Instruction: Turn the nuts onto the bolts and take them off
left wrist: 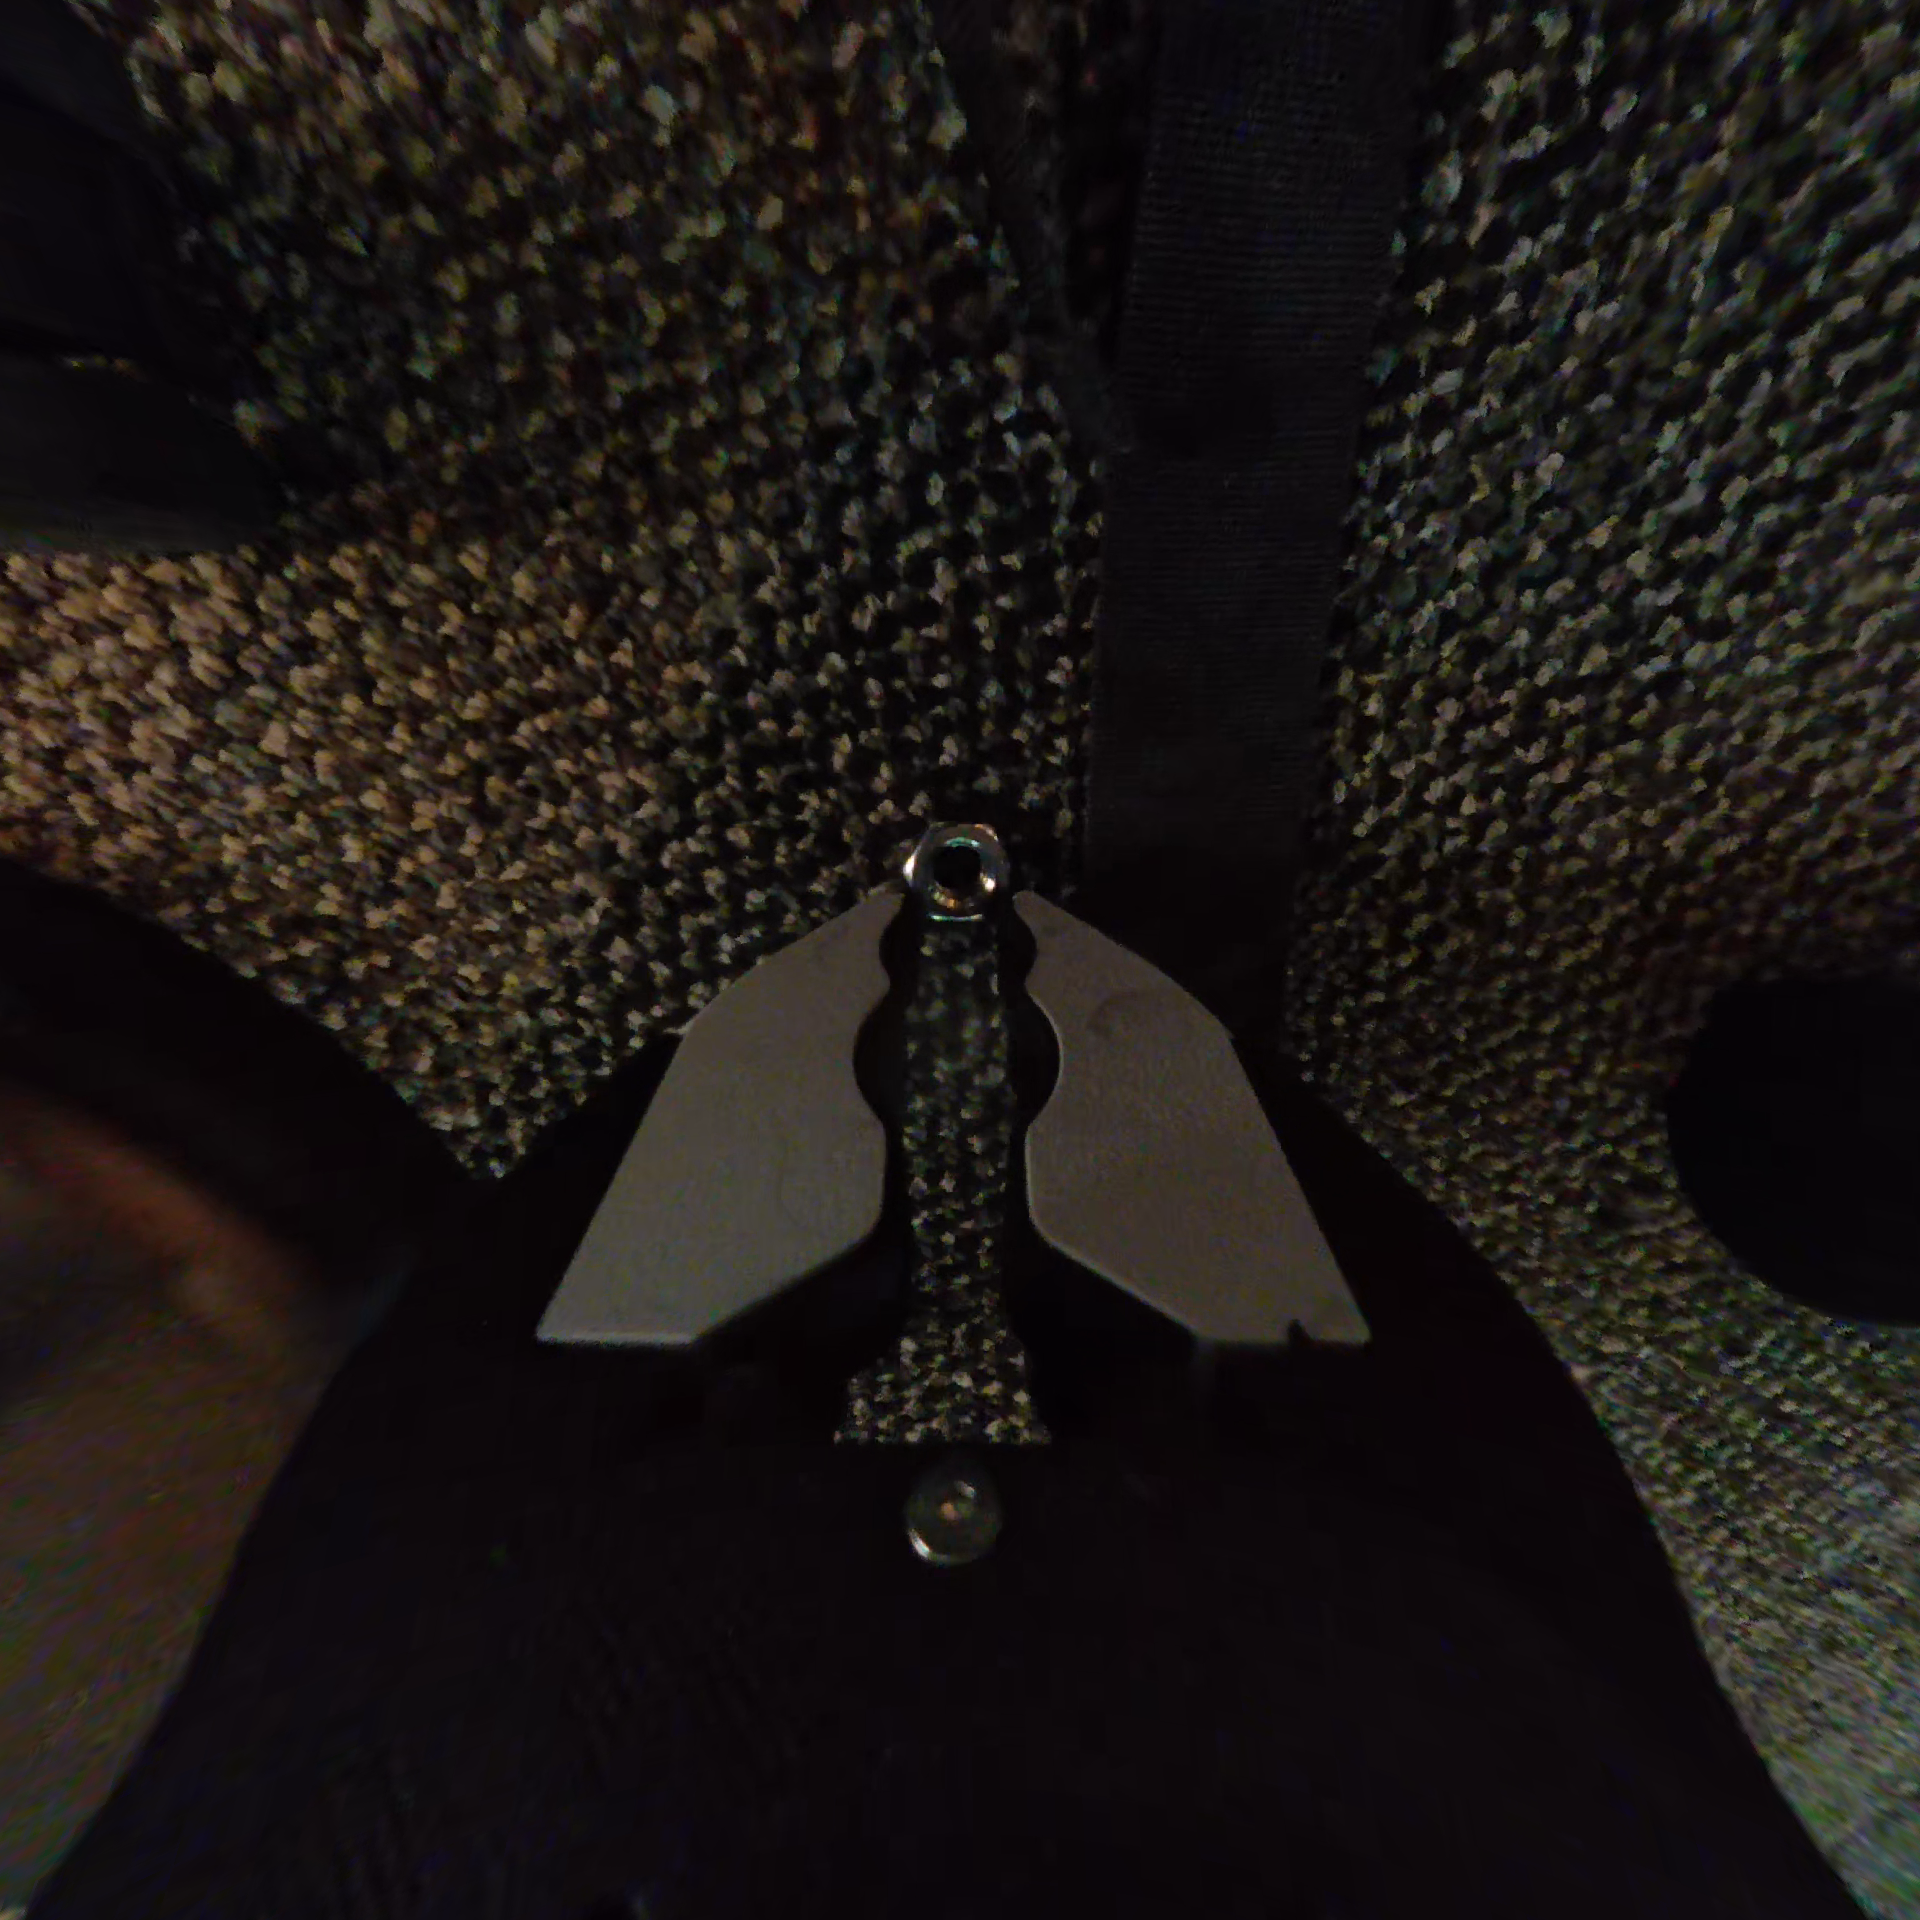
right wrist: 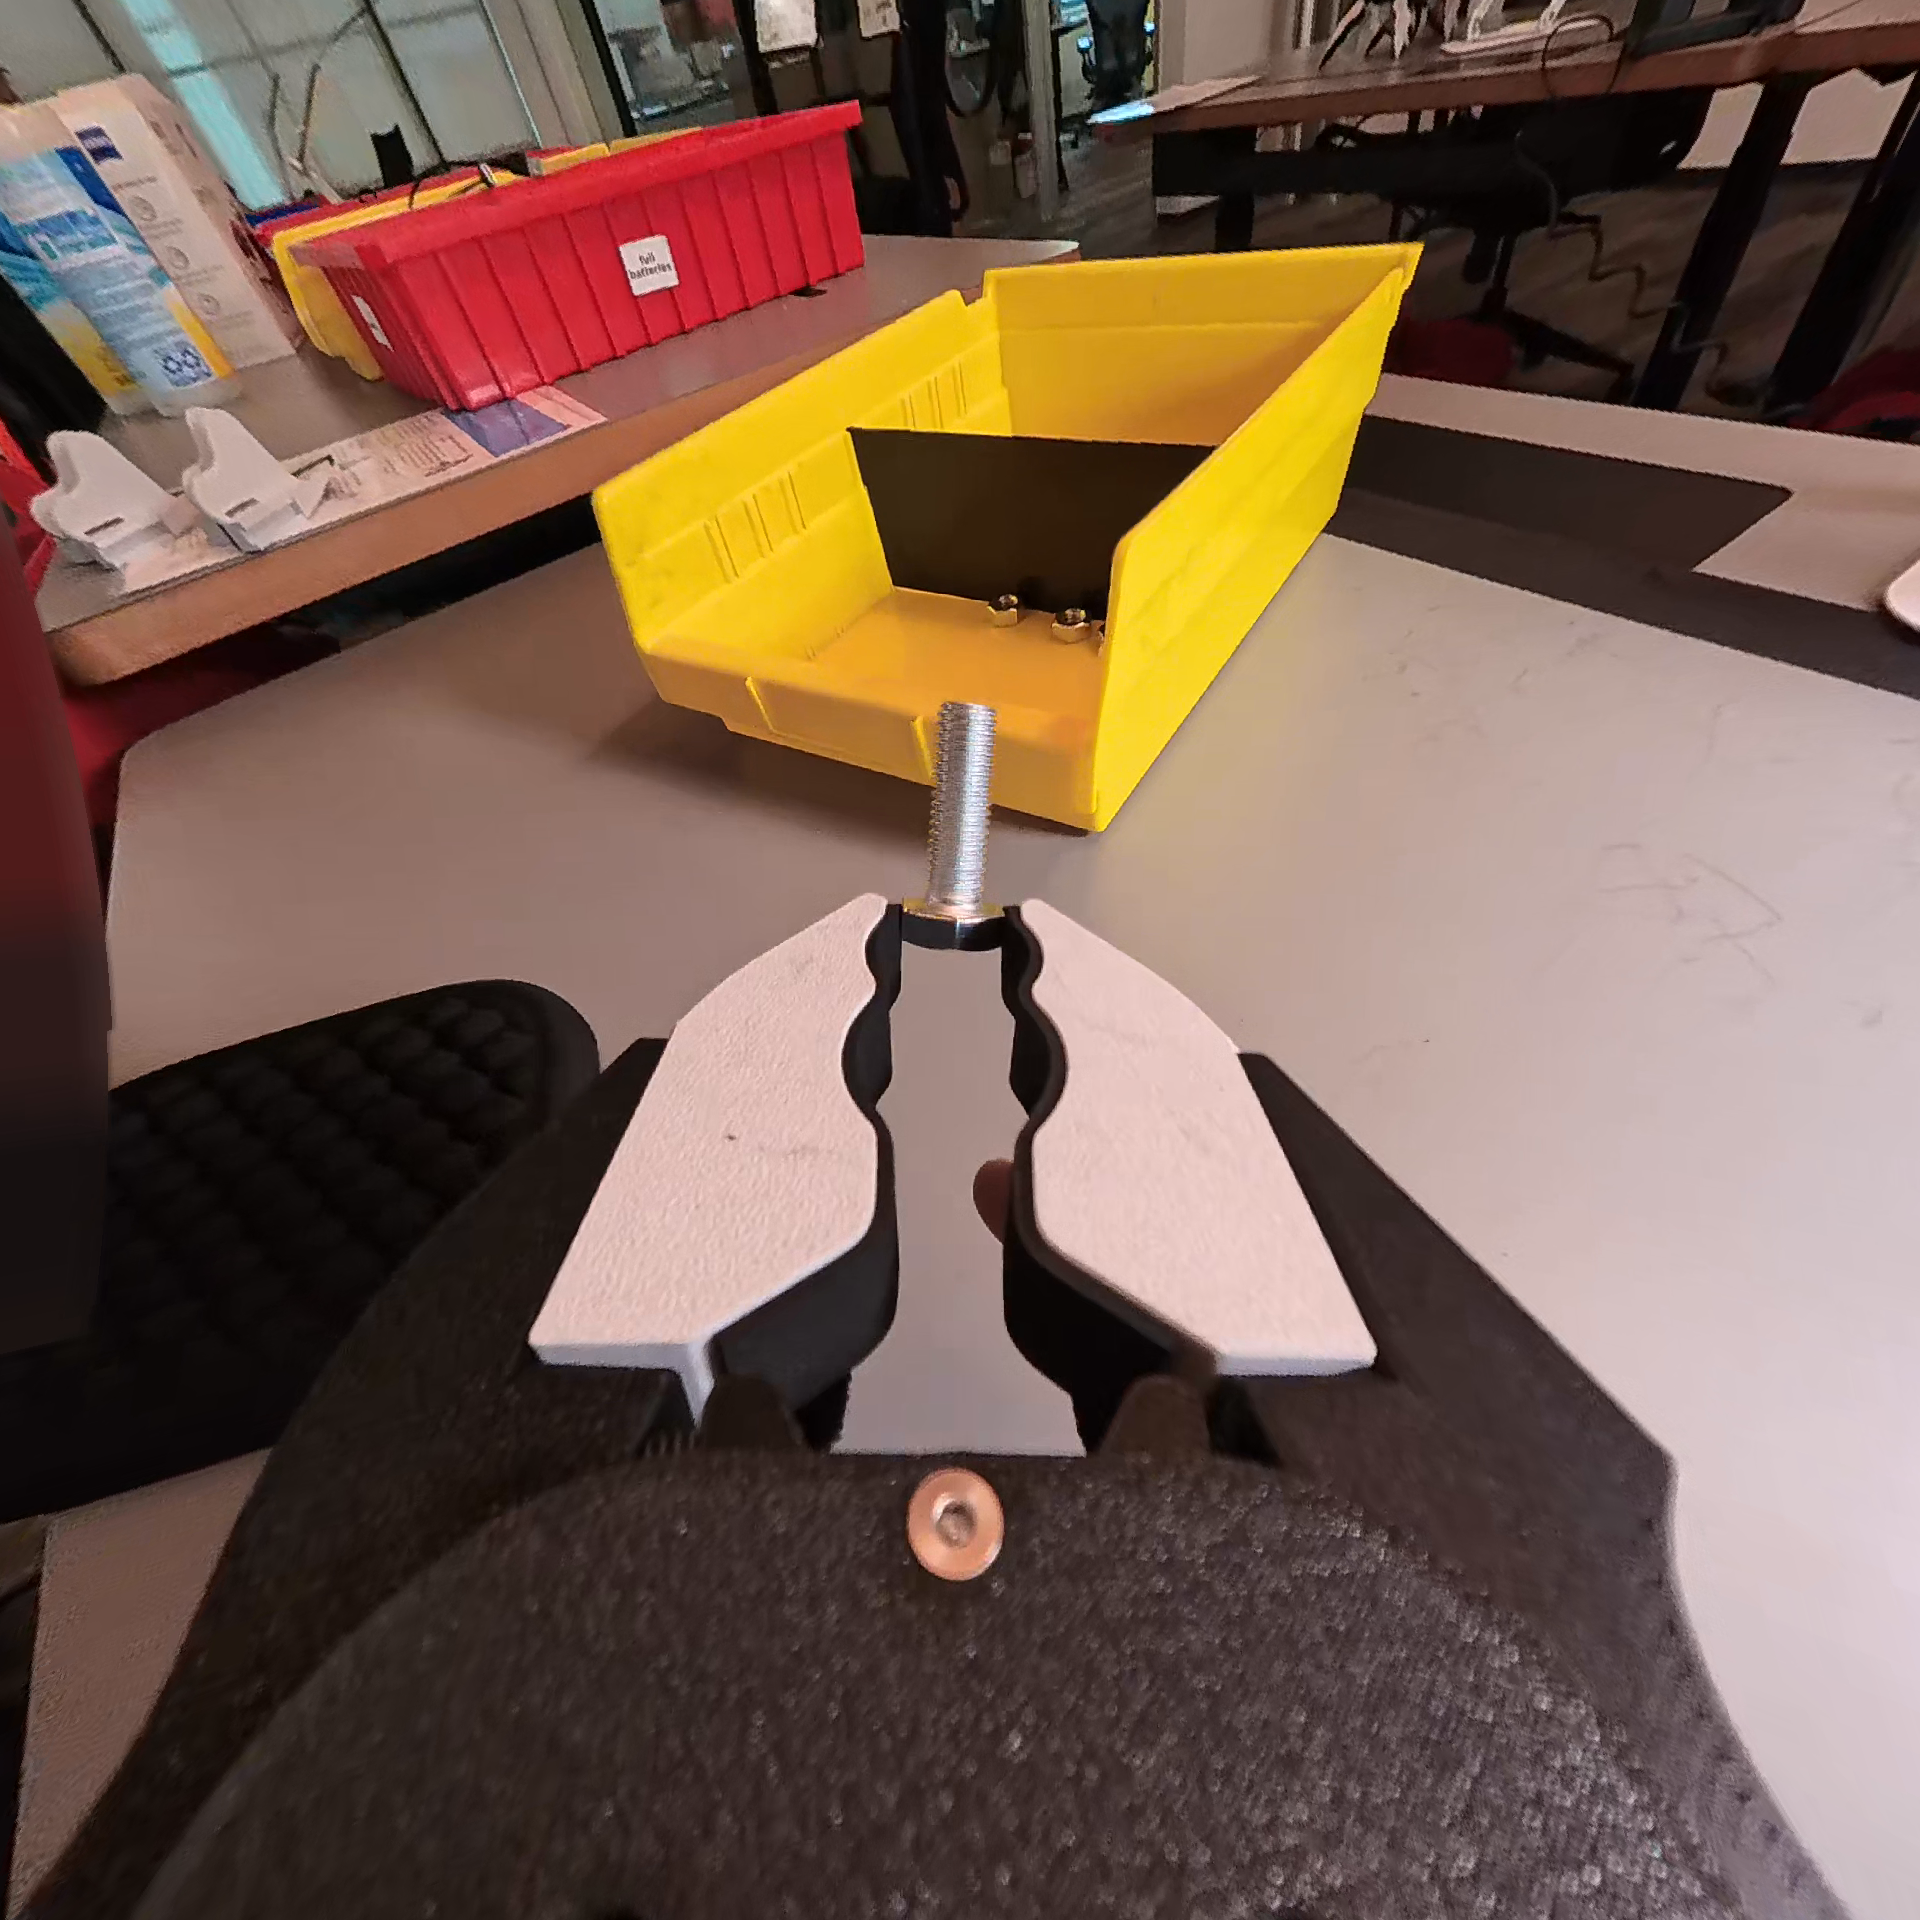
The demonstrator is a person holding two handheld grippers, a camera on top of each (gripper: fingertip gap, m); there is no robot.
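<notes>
My right gripper (right wrist: 952,920) was clenched on the bolt (right wrist: 962,805) by its hex head, bright threaded shank standing up just in front of the yellow bin (right wrist: 1226,582) (loose nuts (right wrist: 1068,623) sat inside it, by the black divider). My left gripper (left wrist: 951,883) pinched a small silver nut (left wrist: 951,871), hole facing the camera, against dark speckled fabric (left wrist: 623,623).

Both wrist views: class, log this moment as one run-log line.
left claw: grips nut | right claw: grips bolt by head | nut not on bolt
</notes>
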